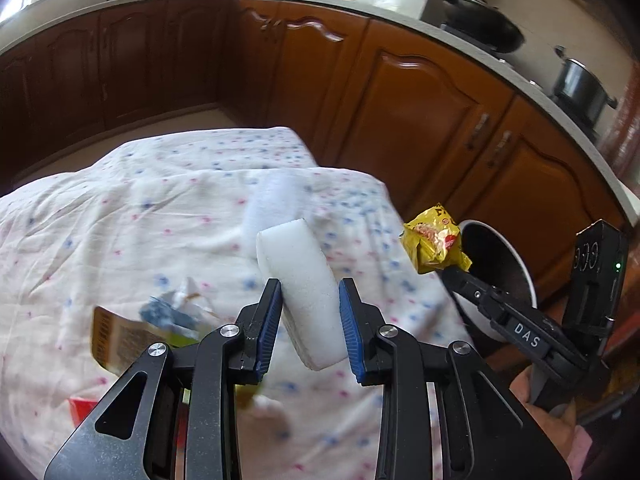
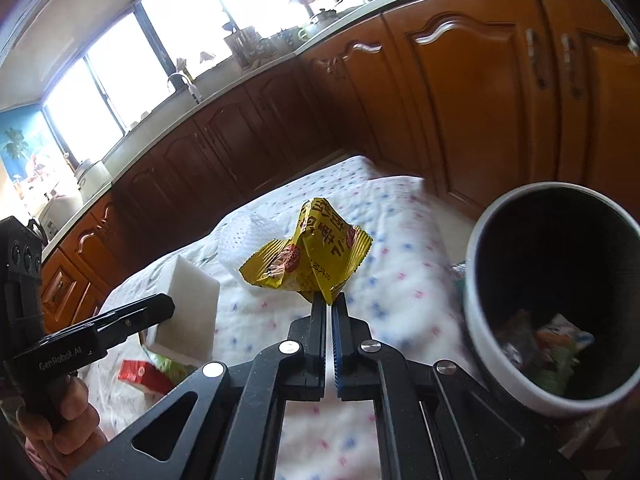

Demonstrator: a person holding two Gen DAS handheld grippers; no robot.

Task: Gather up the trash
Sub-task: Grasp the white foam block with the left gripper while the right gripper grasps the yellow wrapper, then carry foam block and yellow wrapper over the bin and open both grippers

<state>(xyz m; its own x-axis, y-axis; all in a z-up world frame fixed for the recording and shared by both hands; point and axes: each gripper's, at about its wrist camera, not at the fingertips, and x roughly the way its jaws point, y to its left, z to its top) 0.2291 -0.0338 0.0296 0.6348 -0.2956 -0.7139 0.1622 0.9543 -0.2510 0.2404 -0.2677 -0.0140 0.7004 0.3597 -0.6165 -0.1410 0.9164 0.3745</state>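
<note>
The left gripper (image 1: 308,320) is clamped on a white foam block (image 1: 298,288), held raised above the table covered by a dotted cloth (image 1: 120,220). The right gripper (image 2: 329,312) has its jaws closed on the lower corner of a crumpled yellow snack wrapper (image 2: 312,256), held in the air just left of the white bin (image 2: 480,340), which already contains several wrappers (image 2: 556,344). More litter lies on the cloth: a red packet (image 2: 138,372) and a blurred brown-and-blue package (image 1: 120,336) beneath the left gripper.
</note>
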